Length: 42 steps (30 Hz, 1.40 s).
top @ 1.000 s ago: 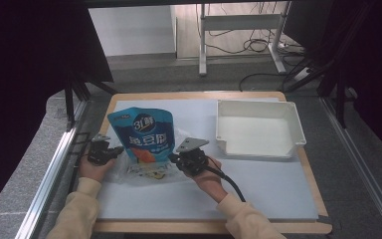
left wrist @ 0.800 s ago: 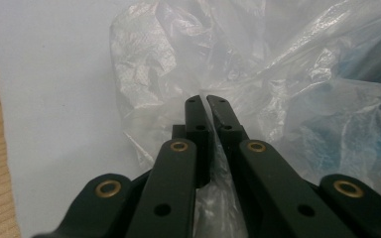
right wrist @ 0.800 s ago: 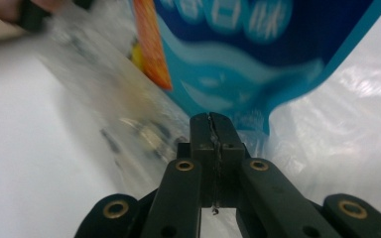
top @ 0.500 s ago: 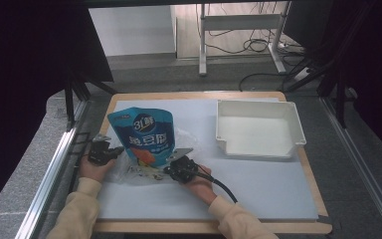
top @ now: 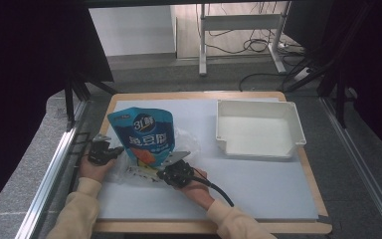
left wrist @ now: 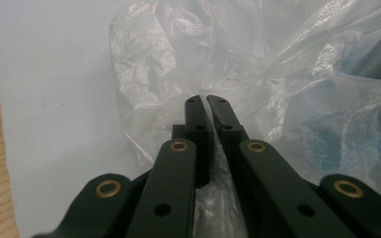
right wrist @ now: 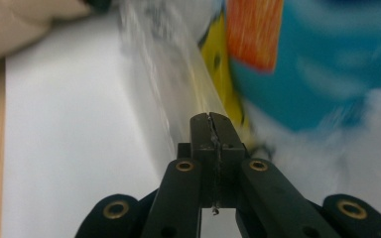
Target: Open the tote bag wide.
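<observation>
Both grippers pinching the clear bag, blue pouch half out: tear and tip risk.

My left gripper (top: 110, 151) sits at 9 o'clock of the blue pouch (top: 144, 133), jaws closed on a fold of the clear plastic bag (left wrist: 178, 74); the tips look nearly touching, so I judge only thin film is caught. My right gripper (top: 168, 169) is at 5 o'clock of the pouch, jaws pressed together on the bag's edge (right wrist: 168, 99), low by the white mat (top: 258, 179). The pouch stands tilted in the bag near the mat's 9 o'clock side; the white tray (top: 258, 130) is well apart at 3 o'clock. Risks as I see them: pulling the two grips apart could rip the film or let it slip from the tips, and dragging the bag's bottom could topple the pouch toward me.
</observation>
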{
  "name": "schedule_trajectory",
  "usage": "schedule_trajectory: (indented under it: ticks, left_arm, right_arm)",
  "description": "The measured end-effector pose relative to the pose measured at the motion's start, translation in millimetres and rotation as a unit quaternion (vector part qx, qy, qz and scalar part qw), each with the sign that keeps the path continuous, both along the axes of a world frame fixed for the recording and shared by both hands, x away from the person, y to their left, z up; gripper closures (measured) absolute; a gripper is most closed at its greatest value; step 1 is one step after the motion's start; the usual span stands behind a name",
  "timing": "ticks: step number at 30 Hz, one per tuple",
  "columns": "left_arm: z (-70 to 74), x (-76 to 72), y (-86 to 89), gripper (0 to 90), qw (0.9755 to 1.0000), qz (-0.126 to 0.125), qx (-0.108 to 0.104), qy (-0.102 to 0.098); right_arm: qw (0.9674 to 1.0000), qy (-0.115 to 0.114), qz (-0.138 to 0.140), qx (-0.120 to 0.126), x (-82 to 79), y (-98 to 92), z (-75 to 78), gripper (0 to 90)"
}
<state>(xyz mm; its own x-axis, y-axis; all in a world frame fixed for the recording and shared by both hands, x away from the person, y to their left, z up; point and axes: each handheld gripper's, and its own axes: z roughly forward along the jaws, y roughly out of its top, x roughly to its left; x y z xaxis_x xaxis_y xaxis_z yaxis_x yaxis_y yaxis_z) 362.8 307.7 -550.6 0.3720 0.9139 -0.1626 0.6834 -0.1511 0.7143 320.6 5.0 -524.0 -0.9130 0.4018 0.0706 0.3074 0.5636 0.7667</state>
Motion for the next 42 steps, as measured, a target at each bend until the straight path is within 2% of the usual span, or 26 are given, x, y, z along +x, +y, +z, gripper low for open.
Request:
schedule_trajectory:
  ticks: [3,5,12,15,17,25,35,42]
  left_arm:
    - [0.2,-0.2,0.1,88.6,1.0000,-0.001,0.002,0.000]
    - [0.3,-0.4,0.1,88.6,1.0000,-0.002,0.002,0.000]
    - [0.0,-0.3,-0.3,88.6,1.0000,-0.003,0.002,0.001]
    - [0.0,-0.3,-0.2,88.5,1.0000,-0.003,0.002,0.001]
    - [0.1,-0.4,-0.2,88.5,1.0000,-0.003,0.002,0.000]
    - [0.2,-0.4,-0.5,88.5,1.0000,-0.002,0.003,0.002]
    - [0.1,0.0,-0.2,87.0,1.0000,0.000,-0.001,-0.001]
    - [3.0,-1.2,1.8,81.9,0.9999,0.001,-0.015,-0.007]
  right_arm:
    - [0.9999,-0.003,-0.005,0.013,4.7,8.2,7.9,89.0]
    - [0.9998,0.000,-0.008,0.015,8.4,15.9,8.0,89.0]
    - [0.9996,0.025,-0.012,0.009,13.7,42.9,-10.0,89.0]
    - [0.9993,0.036,-0.007,-0.001,12.9,49.5,-18.8,89.0]
    - [0.9992,0.039,0.008,-0.009,9.1,53.1,-22.9,89.1]
    - [0.9975,0.042,0.055,-0.017,-7.8,58.2,-22.0,89.1]
    - [0.9973,0.044,0.057,-0.013,-8.4,57.6,-22.7,89.1]
    - [0.9979,0.040,0.050,-0.010,-7.7,54.9,-21.5,89.0]
